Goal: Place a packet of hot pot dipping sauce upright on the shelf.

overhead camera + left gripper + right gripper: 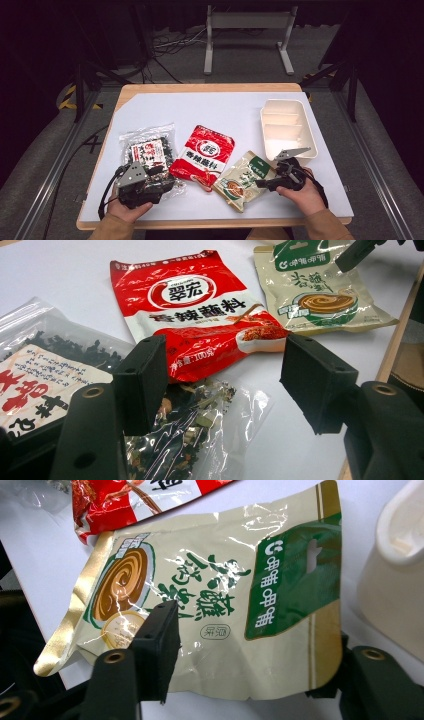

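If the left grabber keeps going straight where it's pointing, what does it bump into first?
Most likely the clear bag of dried dark bits, which already lies under and between the open jaws of the left gripper. Just beyond it sits the red packet. Depth is hard to judge, so it might skim over the clear bag.
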`<state>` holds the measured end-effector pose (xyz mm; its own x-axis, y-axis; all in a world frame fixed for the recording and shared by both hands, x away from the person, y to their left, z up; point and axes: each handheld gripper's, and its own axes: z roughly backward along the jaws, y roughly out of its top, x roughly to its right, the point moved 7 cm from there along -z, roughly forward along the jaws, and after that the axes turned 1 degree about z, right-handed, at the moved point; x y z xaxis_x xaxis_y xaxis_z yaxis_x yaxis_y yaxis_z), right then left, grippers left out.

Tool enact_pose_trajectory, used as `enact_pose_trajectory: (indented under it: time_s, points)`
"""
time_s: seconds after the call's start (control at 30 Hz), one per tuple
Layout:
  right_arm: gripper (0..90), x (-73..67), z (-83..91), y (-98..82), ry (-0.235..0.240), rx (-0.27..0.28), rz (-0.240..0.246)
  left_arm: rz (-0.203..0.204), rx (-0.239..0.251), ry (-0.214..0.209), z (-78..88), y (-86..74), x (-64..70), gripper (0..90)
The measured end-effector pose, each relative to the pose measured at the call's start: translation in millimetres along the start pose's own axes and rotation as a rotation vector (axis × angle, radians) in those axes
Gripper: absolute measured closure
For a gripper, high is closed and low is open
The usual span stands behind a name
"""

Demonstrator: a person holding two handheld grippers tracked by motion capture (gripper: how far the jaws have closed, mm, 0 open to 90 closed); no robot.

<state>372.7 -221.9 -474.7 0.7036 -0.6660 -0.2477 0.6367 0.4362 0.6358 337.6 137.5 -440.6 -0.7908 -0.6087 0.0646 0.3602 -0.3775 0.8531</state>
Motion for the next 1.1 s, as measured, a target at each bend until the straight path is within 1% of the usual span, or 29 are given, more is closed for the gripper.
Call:
enact_pose_trajectory:
  time_s: [0.07, 0.2, 0.23, 0.3, 0.4, 0.43, 0.57, 0.6, 0.7, 0.77, 0.9, 0.97, 1.0, 1.03, 1.1]
  points:
    - [48.1, 0.1, 0.3, 0.9, 0.005, 0.009, -0.004, 0.0, 0.002, -0.001, -0.2, 0.1, 0.2, 35.9]
    - [55.6, -1.3, -1.5, 3.4, 0.046, 0.025, -0.021, -0.004, -0.002, -0.001, -0.4, -0.1, 0.6, 35.9]
    - [58.1, -1.4, -3.2, 3.6, 0.046, 0.019, -0.024, -0.005, -0.002, -0.001, -0.5, -0.1, 0.7, 35.9]
    - [62.2, -1.5, -8.5, 2.9, 0.04, -0.002, -0.013, -0.007, -0.003, -0.001, -0.5, -0.1, 0.9, 35.9]
    - [73.8, 0.3, -13.0, 2.1, 0.012, -0.024, 0.007, -0.006, -0.002, -0.001, -0.6, -0.3, 0.7, 35.9]
    - [77.2, 1.3, -13.6, 2.0, 0.006, -0.027, 0.005, -0.007, -0.003, 0.0, -0.6, -0.4, 0.6, 35.9]
    - [87.7, 2.5, -14.2, 2.8, 0.016, -0.022, -0.001, -0.011, -0.003, 0.001, -0.5, -0.5, 0.7, 36.3]
    - [88.6, 2.4, -14.6, 2.8, 0.02, -0.023, -0.003, -0.012, -0.003, 0.002, -0.6, -0.6, 0.6, 36.5]
    - [89.3, 1.6, -15.1, 3.6, 0.01, -0.028, 0.004, -0.017, -0.006, 0.007, -1.4, -1.1, 0.7, 36.7]
    - [89.4, 0.7, -14.3, 4.3, 0.003, -0.026, -0.001, -0.017, -0.005, 0.01, -1.6, -1.2, 0.6, 36.8]
    - [89.5, -2.6, -8.7, 8.3, 0.001, -0.013, -0.01, -0.014, -0.005, 0.013, -1.4, -1.3, -0.3, 36.9]
    - [89.5, -3.4, -6.7, 9.7, 0.0, -0.009, -0.007, -0.015, -0.006, 0.014, -1.4, -1.5, -0.7, 36.9]
    - [89.5, -5.9, -3.1, 13.0, -0.005, 0.004, 0.0, -0.012, -0.006, 0.014, -1.5, -1.6, -0.6, 36.9]
    - [89.5, -7.1, -1.7, 14.5, -0.01, 0.008, 0.015, -0.01, -0.007, 0.013, -1.6, -1.9, -0.2, 36.9]
    - [89.5, -8.9, 0.8, 16.5, -0.024, 0.012, 0.029, -0.013, -0.007, 0.012, -1.5, -1.9, 0.0, 36.9]
